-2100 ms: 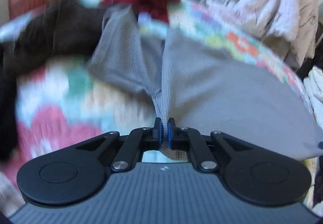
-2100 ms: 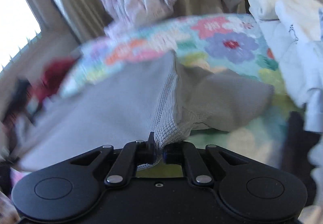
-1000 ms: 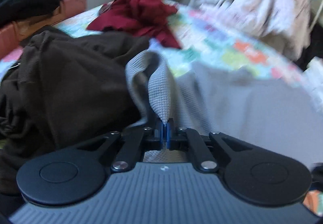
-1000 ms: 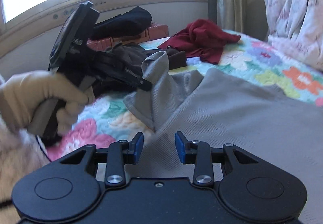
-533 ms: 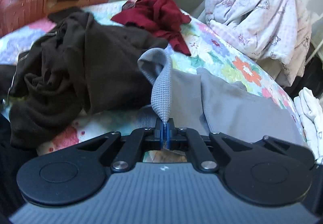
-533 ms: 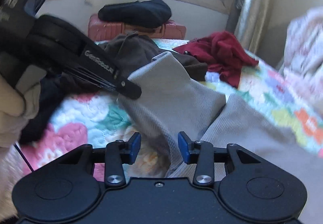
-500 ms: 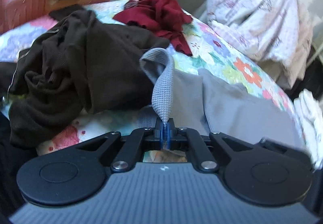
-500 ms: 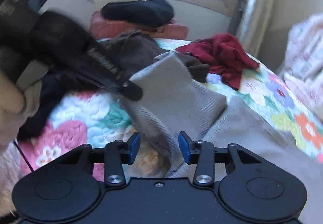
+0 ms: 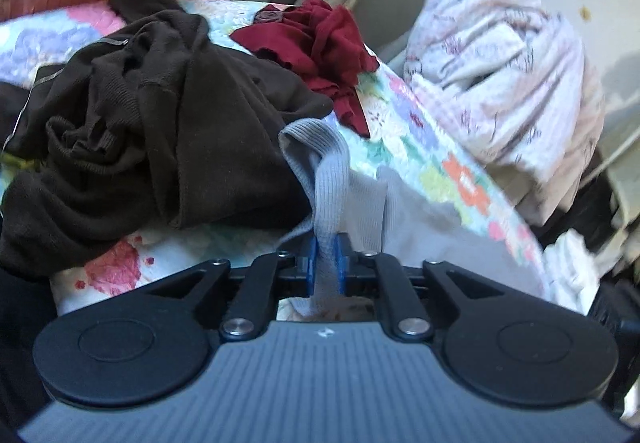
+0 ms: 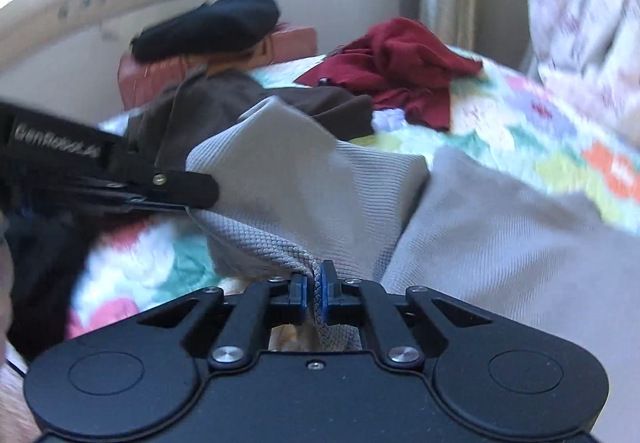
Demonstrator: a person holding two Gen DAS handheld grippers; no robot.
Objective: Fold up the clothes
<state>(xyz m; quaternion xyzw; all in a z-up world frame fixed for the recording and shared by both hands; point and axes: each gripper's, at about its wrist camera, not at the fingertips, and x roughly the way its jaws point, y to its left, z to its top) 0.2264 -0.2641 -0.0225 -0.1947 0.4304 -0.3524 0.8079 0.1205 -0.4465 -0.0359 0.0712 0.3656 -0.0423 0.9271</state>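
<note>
Since the earlier frame our right gripper (image 10: 313, 297) has clamped the grey ribbed garment (image 10: 304, 187), lying part-folded on the floral quilt (image 10: 520, 131), while our left gripper (image 9: 325, 263), jaws just easing, pinches its cuff.

Right claw (image 10: 314, 293) clamped on grey garment (image 10: 304, 179)

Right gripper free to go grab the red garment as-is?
Probably not: the right gripper is shut on the grey garment, and the red garment lies beyond it, so it must let go first.
</note>
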